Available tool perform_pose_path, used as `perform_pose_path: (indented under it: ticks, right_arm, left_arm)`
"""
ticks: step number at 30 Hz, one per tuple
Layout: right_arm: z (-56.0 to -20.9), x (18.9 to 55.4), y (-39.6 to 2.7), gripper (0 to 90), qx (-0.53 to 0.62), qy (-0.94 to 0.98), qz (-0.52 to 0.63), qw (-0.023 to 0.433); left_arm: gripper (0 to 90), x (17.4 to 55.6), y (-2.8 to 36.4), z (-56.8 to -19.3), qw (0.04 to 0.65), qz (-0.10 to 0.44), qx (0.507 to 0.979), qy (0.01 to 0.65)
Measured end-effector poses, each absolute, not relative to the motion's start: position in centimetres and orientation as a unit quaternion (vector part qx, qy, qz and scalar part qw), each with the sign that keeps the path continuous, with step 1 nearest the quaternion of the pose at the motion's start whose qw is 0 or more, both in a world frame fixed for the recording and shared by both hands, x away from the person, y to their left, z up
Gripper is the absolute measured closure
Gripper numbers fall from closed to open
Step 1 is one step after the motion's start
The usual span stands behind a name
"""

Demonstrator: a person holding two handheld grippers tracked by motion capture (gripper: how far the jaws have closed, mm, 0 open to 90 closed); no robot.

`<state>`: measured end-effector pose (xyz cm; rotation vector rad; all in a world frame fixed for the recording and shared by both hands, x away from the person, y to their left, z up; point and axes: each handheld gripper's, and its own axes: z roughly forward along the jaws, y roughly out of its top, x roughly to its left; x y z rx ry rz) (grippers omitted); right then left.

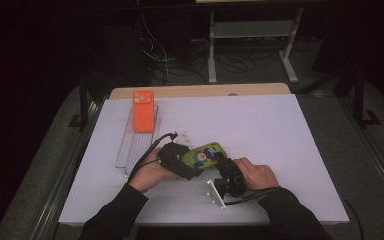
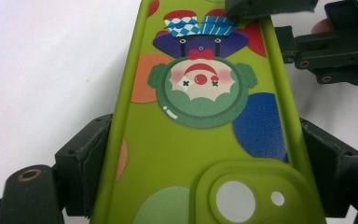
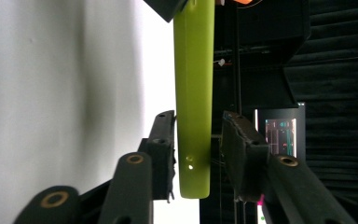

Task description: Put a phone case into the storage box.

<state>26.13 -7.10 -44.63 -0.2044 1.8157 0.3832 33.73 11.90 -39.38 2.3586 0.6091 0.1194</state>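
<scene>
Green phone case [image 1: 206,153], printed with a clown face, hangs over the white desk [image 1: 280,150], clamped across its width by the left hand-held gripper [image 2: 200,158]. Right hand-held gripper [image 3: 193,154], turned sideways, straddles its end edge, pads not pressing. No readable writing.

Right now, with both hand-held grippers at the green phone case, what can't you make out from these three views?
- Green phone case: its camera end is cut off by the bottom edge of the left gripper view; its printed face is turned away in the right gripper view.
- Right hand-held gripper: a gap shows beside one jaw; contact at the other is unclear.
- Wire rack: too small in the high view, partly under the orange phone case.
</scene>
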Motion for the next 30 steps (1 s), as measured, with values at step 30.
perform_pose_path:
  ticks: [30]
  right_arm:
    - [-44.68, 25.96, -7.00, 75.8, -0.098, 0.791, 0.149, 0.585]
  left_arm:
    - [1.7, 33.69, 11.81, -40.20, 0.371, 0.032, 0.897, 0.237]
